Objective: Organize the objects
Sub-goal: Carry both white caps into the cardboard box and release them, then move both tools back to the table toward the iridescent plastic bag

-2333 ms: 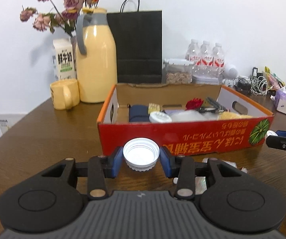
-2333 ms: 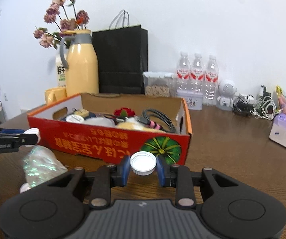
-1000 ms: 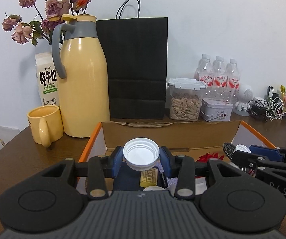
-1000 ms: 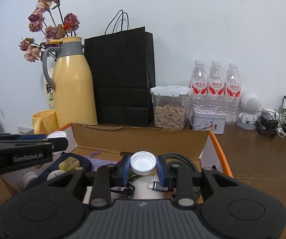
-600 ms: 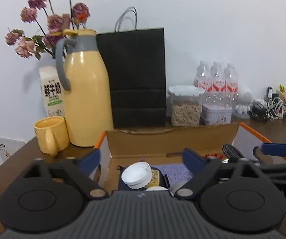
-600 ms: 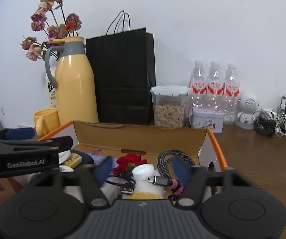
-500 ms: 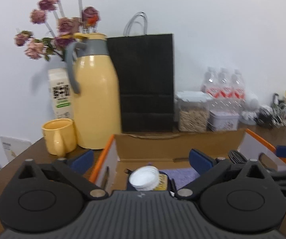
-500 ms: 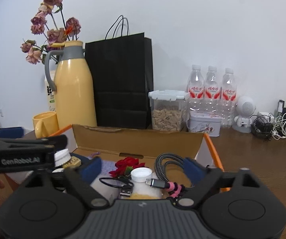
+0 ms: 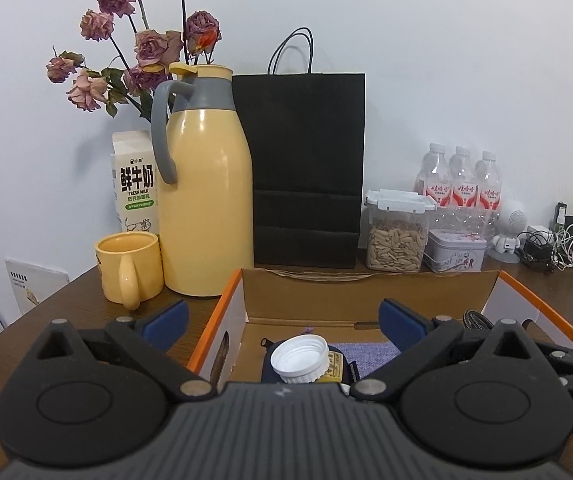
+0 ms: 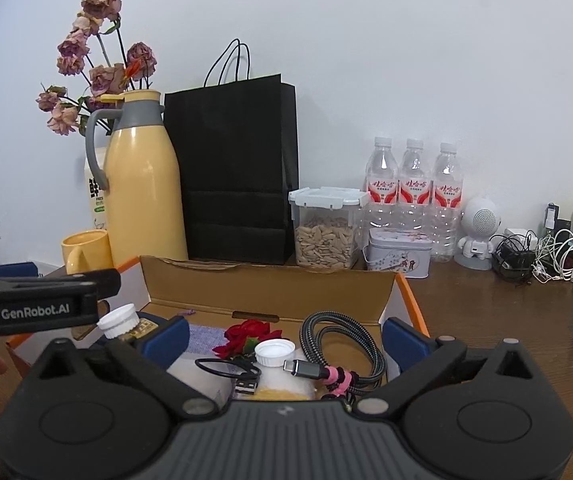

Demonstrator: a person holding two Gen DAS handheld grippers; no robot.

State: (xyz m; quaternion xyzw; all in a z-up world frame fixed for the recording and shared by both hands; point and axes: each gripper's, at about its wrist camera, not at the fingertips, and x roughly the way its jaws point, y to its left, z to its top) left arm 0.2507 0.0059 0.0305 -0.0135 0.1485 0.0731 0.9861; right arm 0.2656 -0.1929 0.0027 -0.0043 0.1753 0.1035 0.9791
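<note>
Two grippers hang over a cardboard box [image 9: 366,300] on the brown bench [image 10: 486,320], and both have the fingers spread wide, holding nothing. Between the blue pads of the left gripper [image 9: 284,320], its own camera shows one white cap [image 9: 299,359], open side up, resting on a dark blue item at the near left of the box, free of both fingers. The right gripper [image 10: 285,332] is released in the same way; below it a second white cap [image 10: 274,353] lies on a white and yellow object, just beside a braided cable [image 10: 342,344] and a red flower [image 10: 250,334]. Only the right view shows these three; the left view shows only a bit of the cable. The right view also shows the first cap under the left gripper's arm. Far behind the box stand a yellow mug [image 9: 126,266], a yellow thermos [image 9: 206,200], a black paper bag [image 9: 306,168], a jar of seeds [image 9: 397,236] and three water bottles [image 10: 414,192].
</note>
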